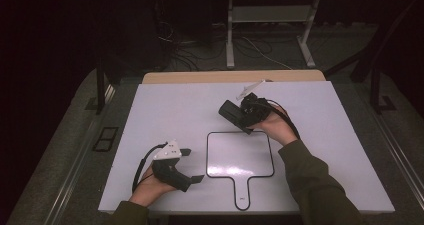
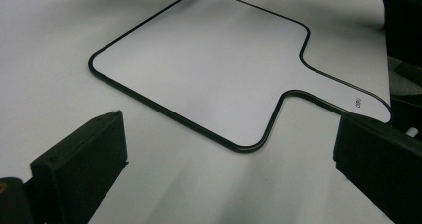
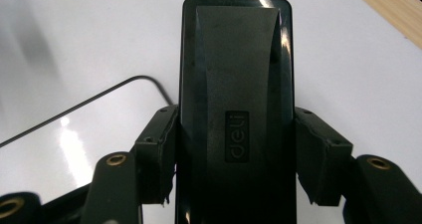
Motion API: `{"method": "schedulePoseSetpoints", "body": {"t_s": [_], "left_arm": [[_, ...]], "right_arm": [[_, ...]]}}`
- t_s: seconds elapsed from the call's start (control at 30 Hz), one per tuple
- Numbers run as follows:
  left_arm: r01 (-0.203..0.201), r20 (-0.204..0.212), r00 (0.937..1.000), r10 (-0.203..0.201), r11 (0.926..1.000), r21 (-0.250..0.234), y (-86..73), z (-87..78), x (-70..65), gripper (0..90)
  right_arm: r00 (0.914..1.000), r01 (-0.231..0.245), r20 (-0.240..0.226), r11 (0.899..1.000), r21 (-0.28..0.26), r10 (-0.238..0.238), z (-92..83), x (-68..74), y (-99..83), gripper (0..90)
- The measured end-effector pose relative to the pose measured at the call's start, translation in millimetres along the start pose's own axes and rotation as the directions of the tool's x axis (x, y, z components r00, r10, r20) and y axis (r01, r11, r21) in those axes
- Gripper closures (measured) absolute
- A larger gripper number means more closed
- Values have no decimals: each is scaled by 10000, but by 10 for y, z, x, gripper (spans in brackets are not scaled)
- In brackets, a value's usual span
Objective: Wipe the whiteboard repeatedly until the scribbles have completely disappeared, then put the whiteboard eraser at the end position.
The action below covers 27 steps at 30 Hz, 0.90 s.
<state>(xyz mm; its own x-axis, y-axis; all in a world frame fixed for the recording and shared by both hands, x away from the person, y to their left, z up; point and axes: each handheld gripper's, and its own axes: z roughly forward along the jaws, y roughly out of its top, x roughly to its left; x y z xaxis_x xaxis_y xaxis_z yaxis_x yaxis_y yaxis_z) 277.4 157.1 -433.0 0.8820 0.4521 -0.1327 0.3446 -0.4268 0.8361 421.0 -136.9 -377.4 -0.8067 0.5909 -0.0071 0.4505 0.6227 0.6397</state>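
- Gripping a black block [image 3: 234, 109] between its jaws, the right gripper [image 1: 239, 116] hung over the far middle of the white table [image 1: 170, 105], just beyond the top right corner of the outline [image 1: 240, 155].
- In the right gripper view the block stood long and flat between the two jaws, which pressed on both of its long sides; a raised label reading "deli" sat on its face.
- The block reached well past the jaw tips, towards the far edge of the table, where a strip of bare wood [image 3: 393, 10] showed.
- From above, the block [image 1: 231, 112] stuck out to the left of the right hand [image 1: 275, 127] and looked tilted; whether it touched the table I could not tell.
- The left gripper [image 1: 193, 165] lay low near the front left of the table, held in the left hand [image 1: 150, 185], with its jaws pointing right towards the outline.
- Its jaws stood wide apart with nothing between them, as the left gripper view showed.
- The outline [image 2: 219, 69] was a thin black line drawn on the table in the shape of a rounded square with a short handle, the handle pointing to the person's side.
- Nothing lay inside the outline.
- Green sleeves covered both forearms.
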Motion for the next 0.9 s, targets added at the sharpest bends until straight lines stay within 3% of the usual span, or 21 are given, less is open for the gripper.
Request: {"method": "schedulePoseSetpoints", "body": {"t_s": [0.33, 0.67, 0.9], "left_arm": [[-51, -43, 10000, 52, 10000, 47, 5, -6, -15, 0], [-33, -13, 10000, 33, 10000, -21, -1, -11, -7, 0], [-51, 11, 10000, 51, 10000, -34, -6, -28, -1, 0]], "right_arm": [[9972, -707, 233, 9970, -304, 714, 48, -212, 35, 391], [9932, -987, 608, 9951, -87, 991, 195, -440, 169, 390], [9869, -1463, 705, 9892, 125, 1451, 319, -608, 217, 390]]}}
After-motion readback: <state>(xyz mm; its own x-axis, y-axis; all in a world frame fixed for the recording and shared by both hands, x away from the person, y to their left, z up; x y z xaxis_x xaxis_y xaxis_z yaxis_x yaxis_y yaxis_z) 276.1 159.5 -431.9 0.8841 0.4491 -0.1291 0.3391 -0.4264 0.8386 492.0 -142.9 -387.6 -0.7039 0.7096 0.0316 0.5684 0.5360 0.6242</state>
